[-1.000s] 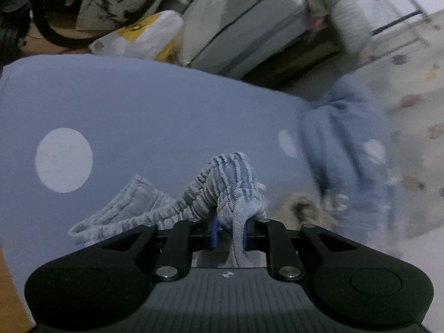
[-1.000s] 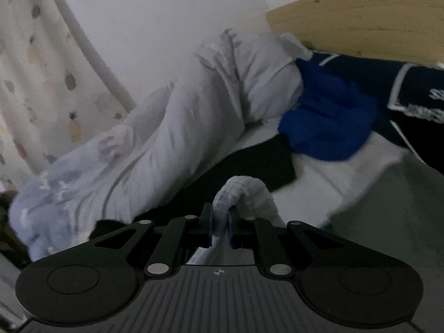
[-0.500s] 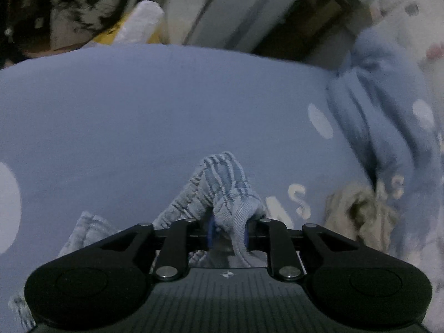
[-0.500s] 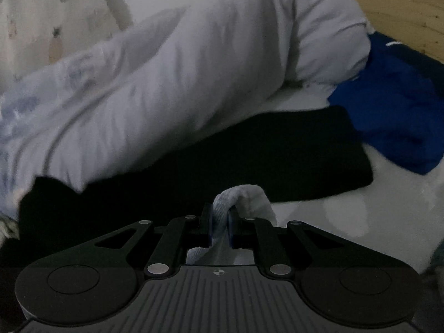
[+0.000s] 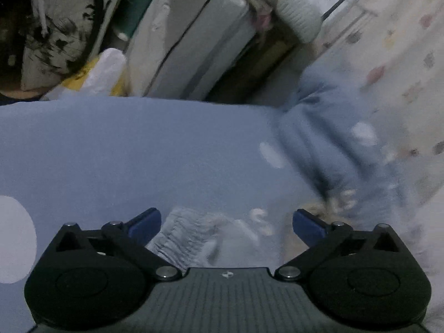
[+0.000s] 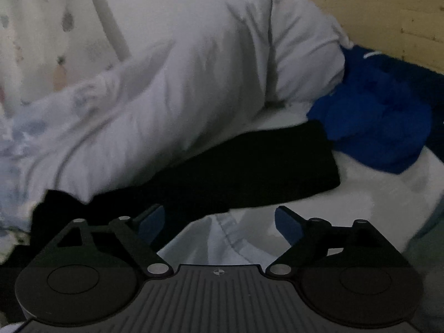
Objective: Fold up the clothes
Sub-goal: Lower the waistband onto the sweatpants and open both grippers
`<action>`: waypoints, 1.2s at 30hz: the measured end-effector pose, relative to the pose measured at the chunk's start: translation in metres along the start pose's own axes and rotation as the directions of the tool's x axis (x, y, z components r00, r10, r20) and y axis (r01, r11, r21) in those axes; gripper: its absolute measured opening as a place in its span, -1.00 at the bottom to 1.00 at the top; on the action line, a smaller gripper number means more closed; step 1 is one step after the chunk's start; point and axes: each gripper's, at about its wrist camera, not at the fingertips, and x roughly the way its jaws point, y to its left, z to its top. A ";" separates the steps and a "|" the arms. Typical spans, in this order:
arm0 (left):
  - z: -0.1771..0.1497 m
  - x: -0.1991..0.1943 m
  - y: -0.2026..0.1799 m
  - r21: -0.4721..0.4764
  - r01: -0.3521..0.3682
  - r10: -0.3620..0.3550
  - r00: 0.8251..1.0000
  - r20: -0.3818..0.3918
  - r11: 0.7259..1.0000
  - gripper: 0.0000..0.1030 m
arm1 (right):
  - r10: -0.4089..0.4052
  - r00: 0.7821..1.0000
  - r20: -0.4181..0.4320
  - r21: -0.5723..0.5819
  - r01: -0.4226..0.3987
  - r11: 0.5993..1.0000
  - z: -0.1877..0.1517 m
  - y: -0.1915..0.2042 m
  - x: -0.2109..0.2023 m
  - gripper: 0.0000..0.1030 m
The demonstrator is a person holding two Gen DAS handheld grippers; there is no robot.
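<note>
**Both grippers let go of the striped garment**

Half a second ago each gripper was pinched shut on a bunch of pale cloth; now both stand with their blue pads spread wide and nothing between them. Below the left gripper [image 5: 227, 223], the pale blue striped garment [image 5: 191, 238] lies slack on the blue sheet [image 5: 138, 144], its gathered, ribbed edge just beside the left pad. White dots mark the sheet, and a rumpled blue blanket [image 5: 319, 138] sits blurred at its right end, near the patterned curtain [image 5: 402, 55]. Under the right gripper [image 6: 219, 222] a seamed edge of the same light cloth [image 6: 222, 238] rests flat, touching the folded black garment [image 6: 249, 172] that lies beyond it. A white duvet [image 6: 194, 69] heaps up behind the black piece, and a bright blue garment [image 6: 374, 122] is bunched to the right, close to the wooden headboard [image 6: 388, 22]
</note>
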 end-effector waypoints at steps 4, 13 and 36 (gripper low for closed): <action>0.011 -0.060 0.005 0.016 0.049 -0.050 0.997 0.064 0.999 1.00 | 0.031 0.999 0.042 -0.001 -0.031 1.000 0.009 -0.008 -0.073 0.80; 0.013 -0.173 -0.011 0.209 0.125 -0.153 0.981 0.121 0.970 1.00 | 0.166 0.973 0.163 -0.060 -0.158 0.986 0.019 -0.007 -0.254 0.97; -0.043 -0.179 0.004 0.352 -0.042 0.001 0.993 0.117 0.935 1.00 | 0.049 0.982 -0.184 -0.185 -0.083 0.979 -0.135 -0.021 -0.128 0.36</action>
